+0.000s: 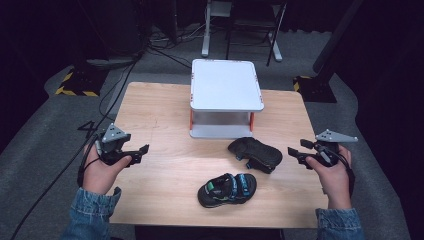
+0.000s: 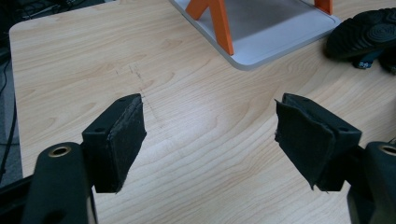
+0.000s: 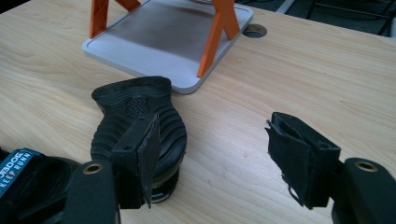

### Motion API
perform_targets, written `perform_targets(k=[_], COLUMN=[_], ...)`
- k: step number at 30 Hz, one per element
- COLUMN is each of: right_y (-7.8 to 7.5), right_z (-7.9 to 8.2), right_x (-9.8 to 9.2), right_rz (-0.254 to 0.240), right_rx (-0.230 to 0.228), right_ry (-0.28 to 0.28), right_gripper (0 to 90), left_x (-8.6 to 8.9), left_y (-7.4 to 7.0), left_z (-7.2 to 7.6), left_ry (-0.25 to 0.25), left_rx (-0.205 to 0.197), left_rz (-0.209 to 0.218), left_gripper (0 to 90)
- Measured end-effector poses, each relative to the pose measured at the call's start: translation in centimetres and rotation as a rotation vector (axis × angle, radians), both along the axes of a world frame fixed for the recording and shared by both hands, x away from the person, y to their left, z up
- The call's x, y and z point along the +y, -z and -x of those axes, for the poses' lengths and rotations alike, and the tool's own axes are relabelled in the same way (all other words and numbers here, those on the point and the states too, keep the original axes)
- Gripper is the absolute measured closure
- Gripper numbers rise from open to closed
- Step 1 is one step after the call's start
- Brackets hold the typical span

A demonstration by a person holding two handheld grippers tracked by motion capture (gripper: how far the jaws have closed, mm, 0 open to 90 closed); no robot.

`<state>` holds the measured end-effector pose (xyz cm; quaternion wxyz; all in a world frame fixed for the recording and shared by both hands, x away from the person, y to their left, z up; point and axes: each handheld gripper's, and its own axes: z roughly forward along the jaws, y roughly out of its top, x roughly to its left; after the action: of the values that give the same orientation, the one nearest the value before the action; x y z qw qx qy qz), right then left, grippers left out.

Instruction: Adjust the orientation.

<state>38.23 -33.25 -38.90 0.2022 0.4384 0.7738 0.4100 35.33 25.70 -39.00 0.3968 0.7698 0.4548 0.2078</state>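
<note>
On the pale wooden counter (image 1: pixel 150 175), two black strapped sandals (image 1: pixel 227 189) (image 1: pixel 255 152); left tongs (image 1: pixel 142 150) and right tongs (image 1: pixel 296 150) both released, empty.

Denim cuffs; black grippers (image 1: pixel 141 152); grey plates (image 1: pixel 336 136)

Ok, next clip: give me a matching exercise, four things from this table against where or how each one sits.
Things:
1. overturned sandal
2. upright sandal
3. white two-tier stand
4. left gripper

Places or states:
A. at the table's far middle, on orange legs
B. sole facing up, in front of the stand
C. jaws open, nothing between them, over bare wood at the left
D. straps up, nearest the person's edge

Pairs: 1-B, 2-D, 3-A, 4-C
</note>
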Motion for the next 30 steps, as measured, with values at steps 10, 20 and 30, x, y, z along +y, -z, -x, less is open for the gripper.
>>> perform_targets(k=[10, 20, 30], right_y=[-0.1, 0.8, 3.3], right_z=[-0.9, -1.9, -2.6], right_x=[2.1, 6.4, 8.9], right_rz=[-0.002, 0.051, 0.113], right_rx=[0.009, 0.059, 0.095], right_ry=[-0.065, -0.21, -0.262], right_gripper=[33.9, 28.3, 23.6], left_x=[0.5, 1.2, 1.2], left_y=[0.1, 0.2, 0.5], left_z=[1.2, 2.1, 2.1], left_ry=[0.0, -0.014, -0.007], left_rx=[0.005, 0.008, 0.025], left_rz=[-0.002, -0.003, -0.003], left_gripper=[24.8, 24.9, 24.9])
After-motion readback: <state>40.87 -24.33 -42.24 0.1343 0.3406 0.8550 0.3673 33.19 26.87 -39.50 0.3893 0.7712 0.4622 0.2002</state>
